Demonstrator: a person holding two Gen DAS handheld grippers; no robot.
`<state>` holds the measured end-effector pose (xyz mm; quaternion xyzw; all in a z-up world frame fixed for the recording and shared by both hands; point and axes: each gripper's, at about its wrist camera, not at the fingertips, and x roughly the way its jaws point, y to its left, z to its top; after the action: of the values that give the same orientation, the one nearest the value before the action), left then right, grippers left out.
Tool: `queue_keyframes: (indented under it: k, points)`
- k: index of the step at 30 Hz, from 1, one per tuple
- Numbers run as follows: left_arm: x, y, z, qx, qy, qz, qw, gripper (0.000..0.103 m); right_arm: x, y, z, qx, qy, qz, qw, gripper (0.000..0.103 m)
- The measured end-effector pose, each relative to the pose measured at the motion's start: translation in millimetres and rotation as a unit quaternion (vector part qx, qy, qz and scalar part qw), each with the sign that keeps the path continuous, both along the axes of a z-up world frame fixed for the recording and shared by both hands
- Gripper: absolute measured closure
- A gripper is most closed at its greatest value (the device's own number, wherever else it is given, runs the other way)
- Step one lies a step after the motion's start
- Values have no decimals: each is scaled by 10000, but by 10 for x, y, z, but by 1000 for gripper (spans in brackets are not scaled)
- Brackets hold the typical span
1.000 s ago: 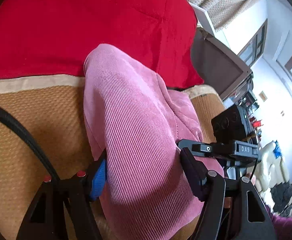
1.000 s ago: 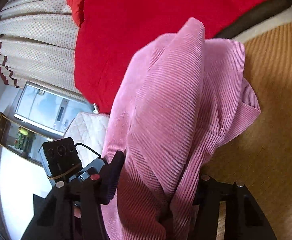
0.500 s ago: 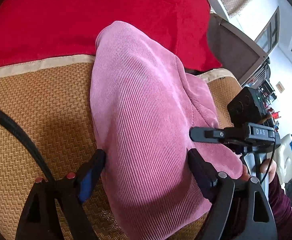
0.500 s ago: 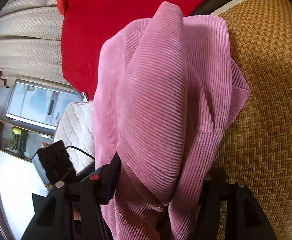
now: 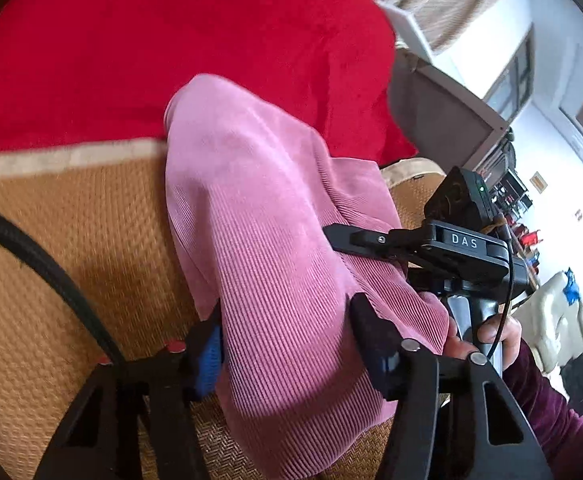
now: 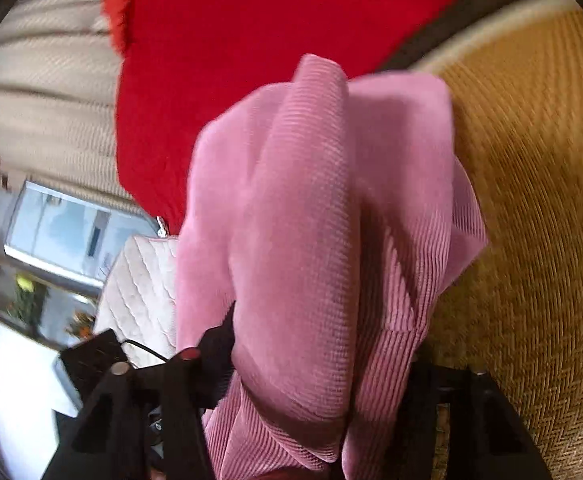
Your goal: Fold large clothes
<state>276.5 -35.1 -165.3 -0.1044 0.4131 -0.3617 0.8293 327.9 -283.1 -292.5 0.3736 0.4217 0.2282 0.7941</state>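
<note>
**Pink garment bundled between both grippers, long axis running away from them**

The pink corduroy garment lies in a thick folded bundle on the woven mat, its far end reaching the red blanket. Its long axis runs straight ahead of both tools.

Left gripper: jaws closing, the near end of the bundle between them; both pads look to be touching the cloth.

Right gripper: jaws closing around the bundle; one finger is hidden by the fabric, so firm grip cannot be confirmed.

Judgement: both hands sit side by side at the same near end, so neither is nearer. The next move turns on carrying that end forward along the axis.
</note>
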Motion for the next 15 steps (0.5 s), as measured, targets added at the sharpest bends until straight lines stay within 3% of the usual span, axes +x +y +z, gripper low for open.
queue_keyframes:
  k: [3, 7, 9, 12, 15]
  points:
    - [-107, 100, 208, -11, -253, 51, 9997, 44, -46, 89, 244, -176, -393, 8, 9991, 52]
    - [-331, 265, 530, -37, -775, 159, 9969, 44, -133, 252, 527, -31, -904, 166, 9958, 53]
    - [-389, 313, 571, -26, -809, 174, 9966, 44, -196, 345, 625, 84, -1136, 231, 9932, 53]
    - [-361, 298, 423, 118, -506, 163, 9985, 44, -245, 440, 623, 149, -1143, 214, 9931, 53]
    - [-235, 130, 30, 750, 26, 229, 9969, 42, -221, 446, 441, -11, -849, 180, 9962, 53]
